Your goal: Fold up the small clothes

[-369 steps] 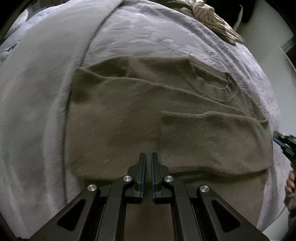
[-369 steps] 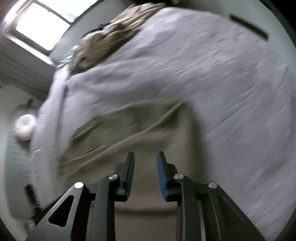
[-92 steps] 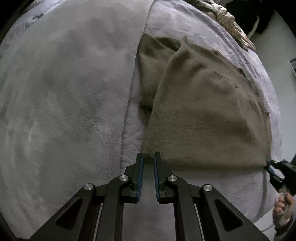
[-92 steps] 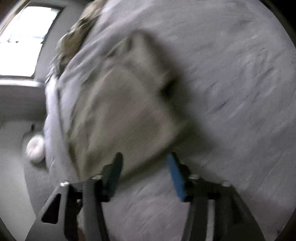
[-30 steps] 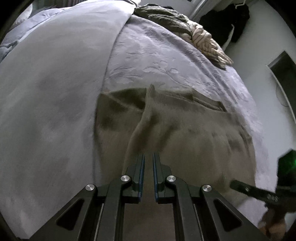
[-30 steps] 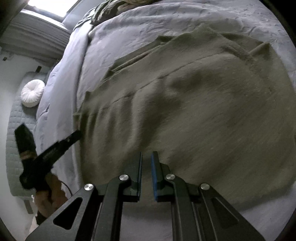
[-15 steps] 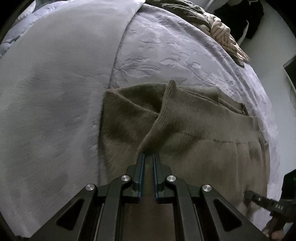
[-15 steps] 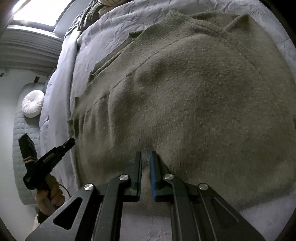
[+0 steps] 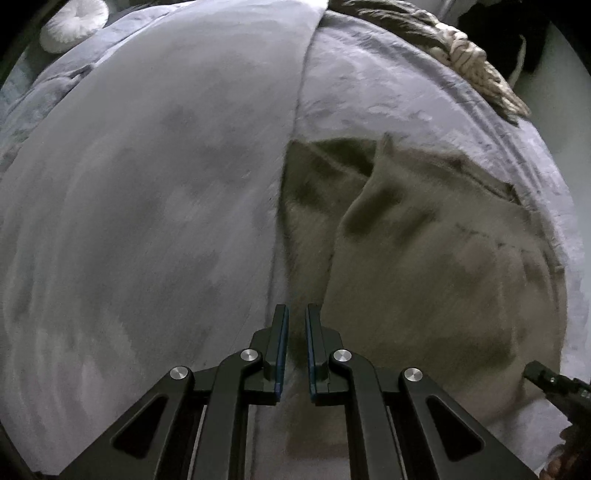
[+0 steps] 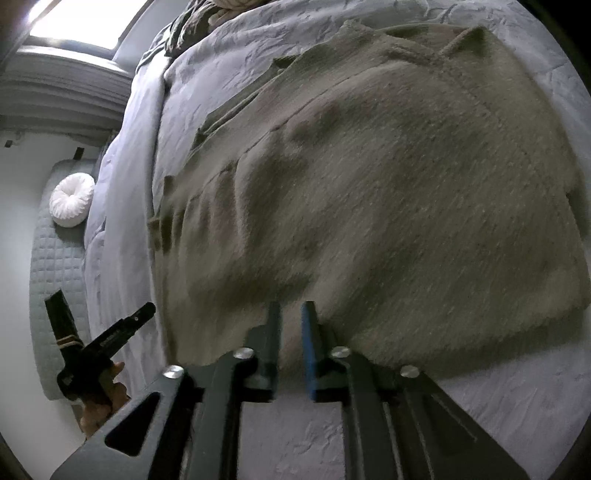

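Note:
An olive-brown knit sweater [image 9: 424, 277] [image 10: 369, 184] lies folded on the grey bed cover [image 9: 147, 184], with one flap doubled over at its left side. My left gripper [image 9: 293, 310] hovers over the sweater's near left edge, jaws nearly together, and no cloth shows pinched between them. My right gripper [image 10: 290, 306] is at the near hem and its jaws are opening. The hem lies in the gap between them and the pads are not pressing on it. Each gripper also shows at the rim of the other's view, the left gripper [image 10: 110, 339] with a hand [image 10: 103, 402] on it.
A heap of other clothes [image 9: 461, 55] [image 10: 207, 18] lies at the far end of the bed. A round white cushion [image 9: 74, 22] [image 10: 72, 199] rests on a quilted pad beside the bed. A bright window [image 10: 74, 22] is at the far left.
My left gripper slid left from the folded flap to the sweater's left edge. My right gripper's jaws, shut at the near hem half a second ago, have parted.

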{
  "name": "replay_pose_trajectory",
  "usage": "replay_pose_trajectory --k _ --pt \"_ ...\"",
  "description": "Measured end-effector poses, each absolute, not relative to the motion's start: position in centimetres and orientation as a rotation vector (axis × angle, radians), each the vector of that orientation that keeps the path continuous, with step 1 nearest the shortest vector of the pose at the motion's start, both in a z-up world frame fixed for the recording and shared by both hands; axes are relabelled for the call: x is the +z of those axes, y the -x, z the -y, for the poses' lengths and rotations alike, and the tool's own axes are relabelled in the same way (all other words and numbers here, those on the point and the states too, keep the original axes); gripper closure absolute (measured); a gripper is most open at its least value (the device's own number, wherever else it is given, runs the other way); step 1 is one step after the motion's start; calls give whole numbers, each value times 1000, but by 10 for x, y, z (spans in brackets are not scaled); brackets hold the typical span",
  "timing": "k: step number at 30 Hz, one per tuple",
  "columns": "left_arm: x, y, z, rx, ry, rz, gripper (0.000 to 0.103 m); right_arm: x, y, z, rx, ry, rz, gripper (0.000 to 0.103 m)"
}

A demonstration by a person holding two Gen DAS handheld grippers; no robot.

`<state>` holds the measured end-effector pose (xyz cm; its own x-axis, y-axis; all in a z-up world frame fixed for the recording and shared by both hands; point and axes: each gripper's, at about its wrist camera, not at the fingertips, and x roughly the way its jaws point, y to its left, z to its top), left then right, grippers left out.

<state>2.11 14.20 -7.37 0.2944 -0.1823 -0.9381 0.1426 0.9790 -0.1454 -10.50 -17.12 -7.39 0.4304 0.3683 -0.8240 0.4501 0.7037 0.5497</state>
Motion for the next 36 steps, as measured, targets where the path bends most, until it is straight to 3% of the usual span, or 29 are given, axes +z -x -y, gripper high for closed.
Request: replay_pose_trajectory --k 1,3,15,16,17,18,28,36 --pt "-74 -18 -144 -210 39 -1254 93 -73 106 169 -56 -835 -1162 49" --pt "-73 -12 -148 -197 37 -1251 93 -71 107 165 -49 -829 -1154 35" --pt "-83 3 -170 -120 73 -1288 91 -70 105 146 -18 -819 -1167 31" --pt "-83 5 -171 -115 65 -1288 78 -70 105 145 -16 -819 -1165 28" --pt "-84 5 -172 -112 64 -1290 22 -70 105 144 -15 -818 -1162 28" --pt "-83 7 -173 -110 68 -1282 2 -70 105 143 -14 -818 -1160 27" --pt "-76 10 -183 -55 49 -1243 1 -64 105 130 17 -806 -1158 24" --pt "-93 10 -178 -84 -8 -1320 1 -78 110 105 101 -862 -1207 23"
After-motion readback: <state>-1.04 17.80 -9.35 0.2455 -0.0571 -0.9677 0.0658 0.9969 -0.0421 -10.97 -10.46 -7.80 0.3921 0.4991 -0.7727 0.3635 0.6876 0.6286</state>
